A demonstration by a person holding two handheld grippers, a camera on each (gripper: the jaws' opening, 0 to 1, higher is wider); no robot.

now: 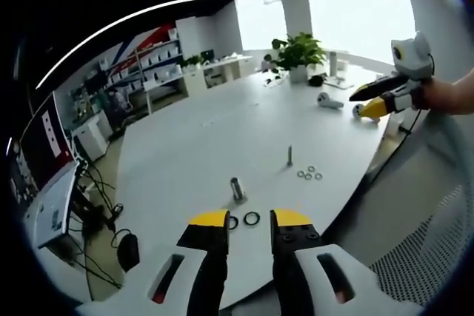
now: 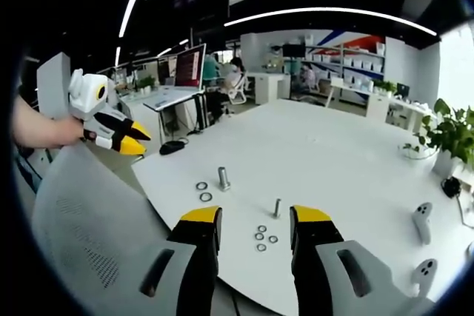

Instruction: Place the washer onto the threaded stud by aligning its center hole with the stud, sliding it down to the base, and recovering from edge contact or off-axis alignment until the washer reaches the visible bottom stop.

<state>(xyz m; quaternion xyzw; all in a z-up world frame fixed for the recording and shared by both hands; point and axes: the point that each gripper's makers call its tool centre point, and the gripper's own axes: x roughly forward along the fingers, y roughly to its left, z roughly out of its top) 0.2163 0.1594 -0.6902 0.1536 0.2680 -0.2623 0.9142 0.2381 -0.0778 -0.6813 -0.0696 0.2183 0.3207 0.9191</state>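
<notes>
Both grippers hang above the near edge of the white table (image 1: 222,131), nothing taken up yet.

Left gripper (image 1: 249,218): jaws spread, empty. Right gripper (image 2: 255,214): jaws spread wide, empty.

In the right gripper view, the threaded stud (image 2: 277,207) stands upright on the table, dead ahead between your right jaws. The small washers (image 2: 262,237), four or so loose and flat, lie just beside the stud's foot, on your side of it.

In the left gripper view, the larger bolt (image 1: 237,188) stands just beyond your left jaw tips, with two dark rings (image 1: 252,218) flat on the table close to those tips. From here the thin stud (image 1: 289,155) and its washers (image 1: 309,175) sit farther off, to the right.

Judgement: your right hand is the nearer one to the small washers and stud. The stud's axis is vertical, so a washer must come level and drop straight down over it.

Whether the rings fit either stud, I can't tell; too small at this range.

Pickup not yet begun.
</notes>
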